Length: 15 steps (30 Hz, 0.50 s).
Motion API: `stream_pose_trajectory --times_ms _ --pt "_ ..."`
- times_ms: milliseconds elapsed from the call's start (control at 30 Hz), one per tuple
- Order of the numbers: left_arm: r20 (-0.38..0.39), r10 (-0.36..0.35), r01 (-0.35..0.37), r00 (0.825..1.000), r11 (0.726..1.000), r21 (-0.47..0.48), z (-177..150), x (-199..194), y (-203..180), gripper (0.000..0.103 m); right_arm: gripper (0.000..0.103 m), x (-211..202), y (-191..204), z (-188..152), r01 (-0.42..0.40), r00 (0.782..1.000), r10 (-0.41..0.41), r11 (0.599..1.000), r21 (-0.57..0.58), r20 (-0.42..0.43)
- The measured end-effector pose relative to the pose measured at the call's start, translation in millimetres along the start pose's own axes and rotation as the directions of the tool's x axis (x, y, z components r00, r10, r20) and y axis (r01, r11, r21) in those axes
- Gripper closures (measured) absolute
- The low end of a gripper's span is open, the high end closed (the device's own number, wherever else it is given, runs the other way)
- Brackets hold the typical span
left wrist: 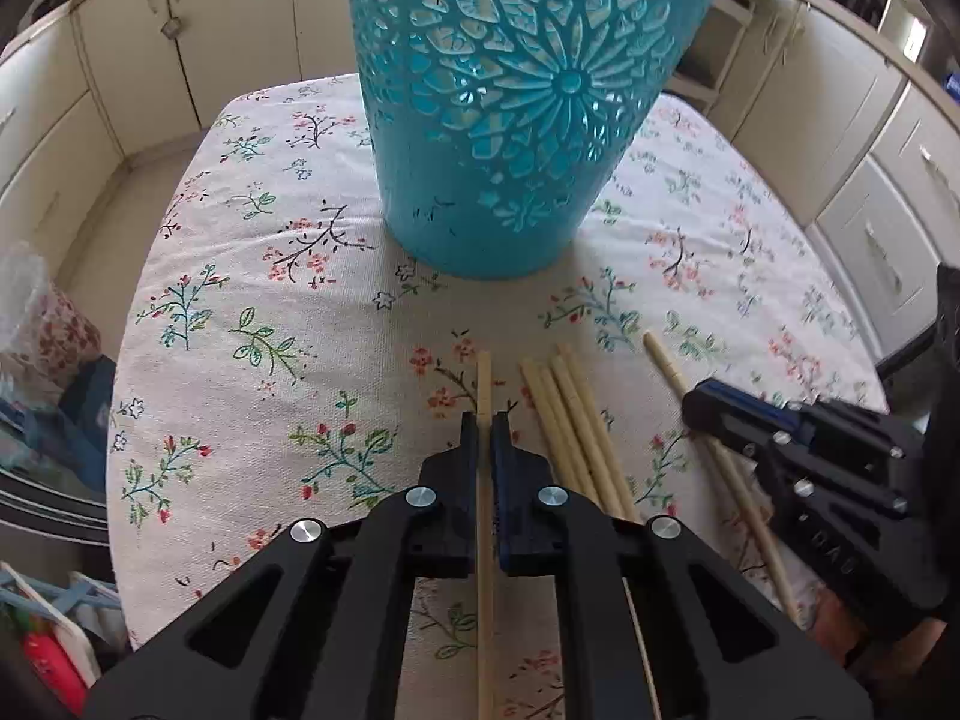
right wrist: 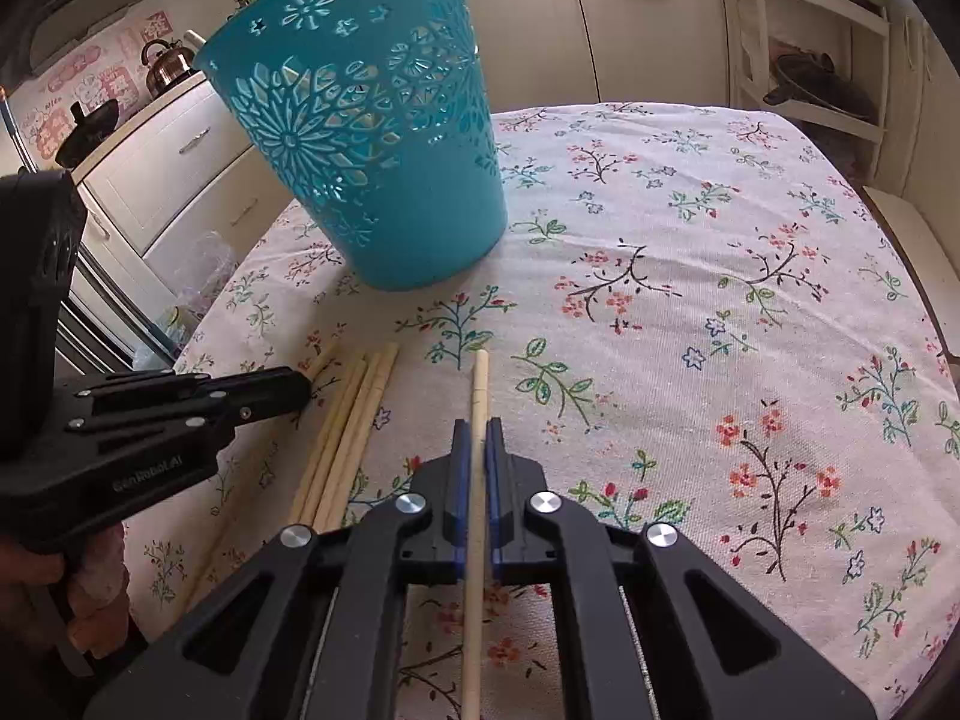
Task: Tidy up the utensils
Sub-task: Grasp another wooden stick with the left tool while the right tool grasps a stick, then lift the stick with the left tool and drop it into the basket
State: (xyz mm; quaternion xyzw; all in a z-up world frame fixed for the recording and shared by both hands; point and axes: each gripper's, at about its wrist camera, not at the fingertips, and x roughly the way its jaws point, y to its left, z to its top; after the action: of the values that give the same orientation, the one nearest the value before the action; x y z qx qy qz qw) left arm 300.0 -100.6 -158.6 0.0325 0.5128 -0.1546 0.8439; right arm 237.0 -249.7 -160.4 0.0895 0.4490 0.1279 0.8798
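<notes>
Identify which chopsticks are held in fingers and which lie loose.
One chopstick sits in the left gripper, another chopstick in the right gripper. The bundle between them lies loose on the tablecloth.

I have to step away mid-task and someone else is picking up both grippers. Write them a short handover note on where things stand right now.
Left claw: shut on one pale wooden chopstick, low over the floral tablecloth.
Right claw: shut on another pale wooden chopstick, also low over the cloth.
Between the claws: a loose bundle of pale chopsticks lies flat on the cloth.
Teal perforated plastic basket: upright beyond the chopsticks; a few sticks appear to show through its cut-outs, but the count is unclear.
Left to do: drop both held chopsticks into the basket, then collect the bundle.
</notes>
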Motion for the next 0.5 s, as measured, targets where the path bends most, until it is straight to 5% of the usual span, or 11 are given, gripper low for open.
stream_pose_trajectory --times_ms 167,300,367,500 --pt "0.031 -0.014 0.013 0.999 1.000 0.005 -2 -8 -2 0.099 0.097 0 5 -1 0.032 0.999 -0.032 0.999 -0.037 0.005" --pt "0.188 -0.169 0.168 0.967 0.986 0.023 -3 -63 -5 0.099 0.098 -1 -7 -1 -0.030 1.000 0.029 0.999 0.031 0.008" --pt "0.291 -0.242 0.238 0.926 0.970 0.050 3 -99 -5 0.099 0.098 0 -14 -1 -0.069 0.998 0.069 0.995 0.070 0.009" --pt "0.526 -0.293 0.307 0.799 0.950 0.062 39 -170 3 0.099 0.098 0 -17 -1 -0.091 0.996 0.090 0.992 0.091 0.011"
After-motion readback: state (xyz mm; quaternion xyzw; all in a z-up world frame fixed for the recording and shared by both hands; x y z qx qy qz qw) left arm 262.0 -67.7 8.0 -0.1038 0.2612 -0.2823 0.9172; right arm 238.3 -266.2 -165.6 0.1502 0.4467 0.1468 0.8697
